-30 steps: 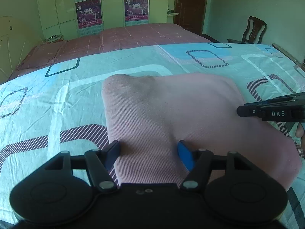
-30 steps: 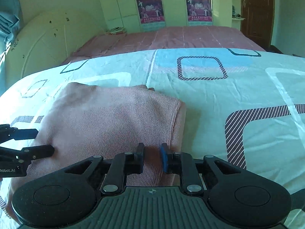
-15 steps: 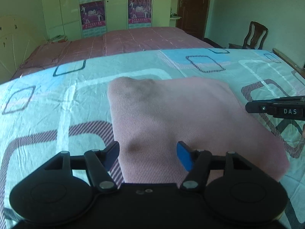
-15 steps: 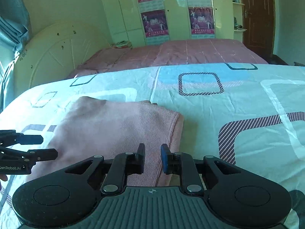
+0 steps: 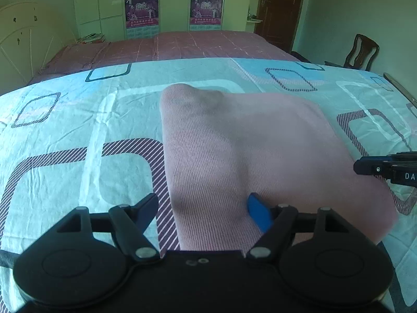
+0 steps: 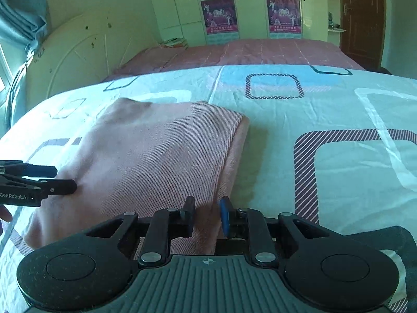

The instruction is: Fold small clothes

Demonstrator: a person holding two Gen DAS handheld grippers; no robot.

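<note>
While folded pink garment (image 5: 260, 156) lies flat on patterned bed sheet (image 5: 65, 172), left tool (image 5: 202, 208) straddles its near-left edge, jaws just widened, gripping nothing; right tool (image 6: 207, 215) nearly closed over near-right edge, grip unclear.

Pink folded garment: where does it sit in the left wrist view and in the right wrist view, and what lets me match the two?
Left wrist view: the pink folded garment fills centre to right, reaching down between the left gripper fingers.
Right wrist view: it lies left of centre, its right edge by the right gripper.
Shared landmark: the two posters on the far wardrobe.
</note>
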